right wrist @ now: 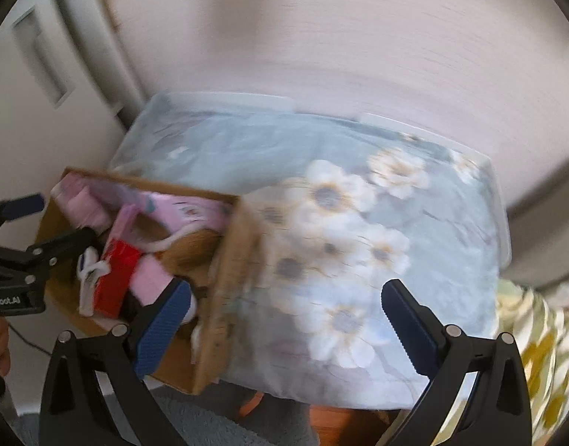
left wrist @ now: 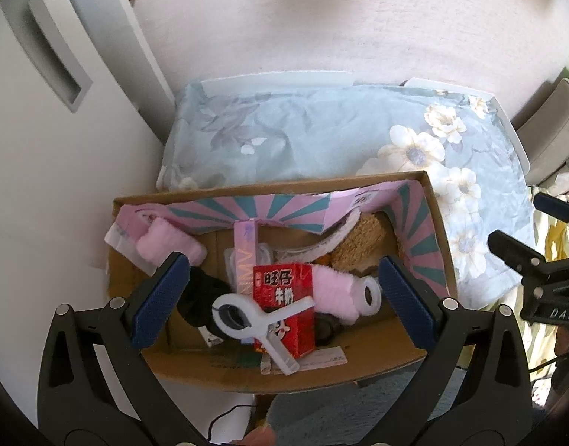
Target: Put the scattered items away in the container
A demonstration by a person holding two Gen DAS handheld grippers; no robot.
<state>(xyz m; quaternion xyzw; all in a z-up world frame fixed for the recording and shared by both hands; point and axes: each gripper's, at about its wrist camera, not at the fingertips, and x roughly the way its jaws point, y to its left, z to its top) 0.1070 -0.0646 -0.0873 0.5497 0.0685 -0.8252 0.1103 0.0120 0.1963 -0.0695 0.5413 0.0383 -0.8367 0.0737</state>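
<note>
Left wrist view: the left gripper (left wrist: pixel 280 293) hung over the cardboard box (left wrist: pixel 438 230), fingers spread wide and holding nothing.

Box contents: a red milk carton (left wrist: pixel 284 297) lay between the two blue pads, with a white plastic clip (left wrist: pixel 247 316) across its near end; a pink fuzzy roll (left wrist: pixel 340 290) lay just to its right, and something black sat to its left (too dark to name).

Carton's lie: straight ahead of the left fingers and below them, its long axis running roughly toward the camera, not across the gap.

Right wrist view: the right gripper (right wrist: pixel 284 319) hovered above the floral cloth (right wrist: pixel 358 223), fingers likewise apart and empty; this picture was blurred.

Nearer hand: the left one, plainly, since the box lay off to the right gripper's left side.

Loose items: none could be seen on the cloth in either view.

Judged stage: the tidying looked finished or nearly so, with both tools free; any further reach into the box would fall to the left gripper.
</note>
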